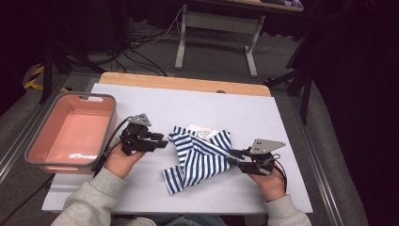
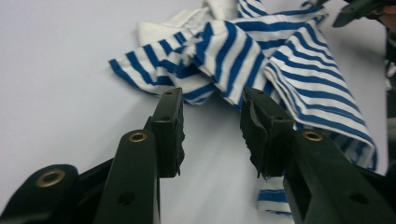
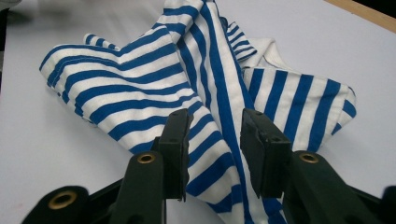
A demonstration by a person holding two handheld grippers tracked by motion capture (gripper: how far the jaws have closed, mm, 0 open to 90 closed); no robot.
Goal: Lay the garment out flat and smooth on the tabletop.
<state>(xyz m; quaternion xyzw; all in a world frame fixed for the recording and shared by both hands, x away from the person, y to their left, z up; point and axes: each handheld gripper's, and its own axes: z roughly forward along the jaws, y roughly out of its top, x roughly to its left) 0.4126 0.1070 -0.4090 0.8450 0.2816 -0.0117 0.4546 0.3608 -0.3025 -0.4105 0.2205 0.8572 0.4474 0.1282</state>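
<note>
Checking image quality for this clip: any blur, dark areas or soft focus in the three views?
High view: bright table, dark surroundings, slightly soft. Left gripper view: striped cloth sharp, near jaws soft. Right gripper view: cloth crisp, top-left corner blurred.

Lab-style recording room with a test table

A wooden table point(image 1: 188, 84) under a white sheet point(image 1: 244, 117) stands on grey carpet point(image 1: 211, 61); loose cables point(image 1: 141, 52) trail over the floor, dark stand legs point(image 1: 51, 66) and a grey desk frame point(image 1: 216, 28) ring it, yellow-black tape point(image 1: 35, 77) marks the floor, and metal rails point(image 1: 14, 146) run beside the table
</note>
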